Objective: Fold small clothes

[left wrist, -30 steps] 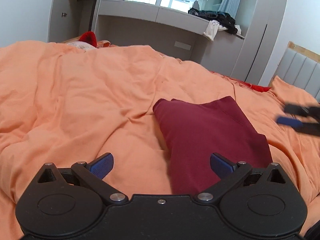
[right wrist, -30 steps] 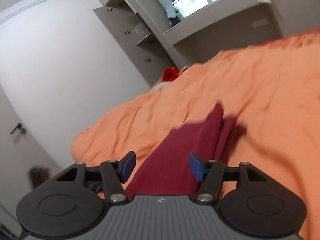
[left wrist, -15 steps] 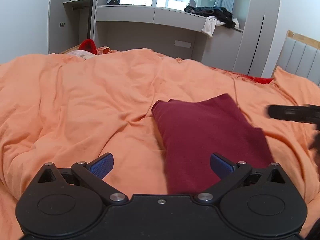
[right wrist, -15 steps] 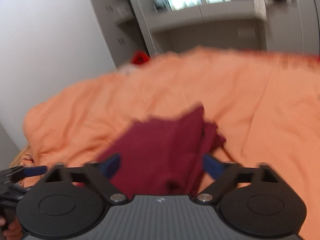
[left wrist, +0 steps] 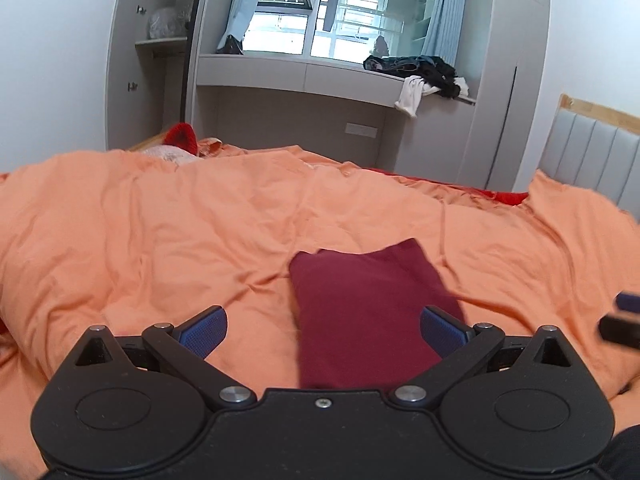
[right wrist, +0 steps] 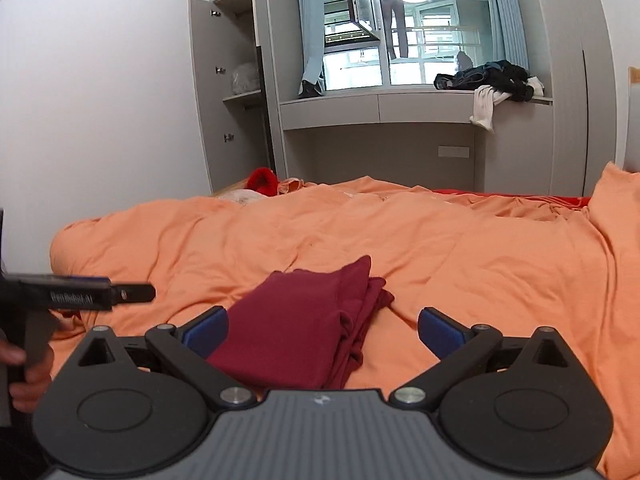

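A dark red garment (left wrist: pixel 368 312) lies folded into a neat rectangle on the orange duvet (left wrist: pixel 160 232). In the right wrist view the garment (right wrist: pixel 304 324) shows its stacked folded layers along its right edge. My left gripper (left wrist: pixel 323 330) is open and empty, held above the garment's near end. My right gripper (right wrist: pixel 322 326) is open and empty, also held back from the garment. The left gripper shows side-on at the left of the right wrist view (right wrist: pixel 80 292). The right gripper's tips show blurred at the right edge of the left wrist view (left wrist: pixel 622 316).
The duvet covers the whole bed. A red item (left wrist: pixel 182 138) lies at the far left edge. A padded headboard (left wrist: pixel 592 160) stands at the right. A window ledge (right wrist: pixel 416 98) beyond the bed carries a pile of dark and white clothes (right wrist: pixel 492 80).
Both grippers have lifted and pulled back from the folded garment, so the cameras now look more level across the bed. The right gripper has swung round. The garment has stayed in place.
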Demonstrator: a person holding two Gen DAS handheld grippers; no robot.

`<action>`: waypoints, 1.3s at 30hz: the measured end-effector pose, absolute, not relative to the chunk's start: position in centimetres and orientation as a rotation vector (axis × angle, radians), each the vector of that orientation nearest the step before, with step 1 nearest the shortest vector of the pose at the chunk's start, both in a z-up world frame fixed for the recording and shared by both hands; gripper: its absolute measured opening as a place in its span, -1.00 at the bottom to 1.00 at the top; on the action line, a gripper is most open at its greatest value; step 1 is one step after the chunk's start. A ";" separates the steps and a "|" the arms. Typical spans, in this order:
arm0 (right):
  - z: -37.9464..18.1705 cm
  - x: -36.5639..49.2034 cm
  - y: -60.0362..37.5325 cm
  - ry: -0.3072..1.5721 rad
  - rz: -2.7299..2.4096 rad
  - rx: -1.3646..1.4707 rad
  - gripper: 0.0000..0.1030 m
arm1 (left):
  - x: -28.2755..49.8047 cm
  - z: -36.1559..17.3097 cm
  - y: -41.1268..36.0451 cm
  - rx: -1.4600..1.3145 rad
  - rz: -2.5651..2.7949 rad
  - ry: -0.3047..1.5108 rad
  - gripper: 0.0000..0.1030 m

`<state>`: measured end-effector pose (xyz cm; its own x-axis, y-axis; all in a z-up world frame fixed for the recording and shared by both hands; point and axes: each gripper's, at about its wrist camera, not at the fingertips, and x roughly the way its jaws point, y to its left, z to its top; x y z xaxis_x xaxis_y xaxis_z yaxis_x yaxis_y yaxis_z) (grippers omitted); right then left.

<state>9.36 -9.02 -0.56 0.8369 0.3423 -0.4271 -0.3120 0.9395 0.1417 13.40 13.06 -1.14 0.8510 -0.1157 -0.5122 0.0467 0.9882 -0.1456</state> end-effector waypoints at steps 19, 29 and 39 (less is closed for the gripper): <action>-1.5 4.2 -9.6 0.518 0.323 0.020 1.00 | 8.4 -2.1 10.0 -0.109 -0.041 0.646 0.99; -1.5 5.2 -11.9 0.513 0.303 0.098 1.00 | 8.1 -1.7 7.4 -0.049 -0.109 0.655 0.99; -1.4 6.4 -11.6 0.535 0.311 0.068 1.00 | 8.6 -1.4 6.8 -0.055 -0.062 0.608 0.99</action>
<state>6.36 -11.57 -1.44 0.8149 0.3088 -0.4905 -0.2734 0.9510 0.1446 8.58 6.78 -1.44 0.8189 -0.0744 -0.5690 0.0421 0.9967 -0.0697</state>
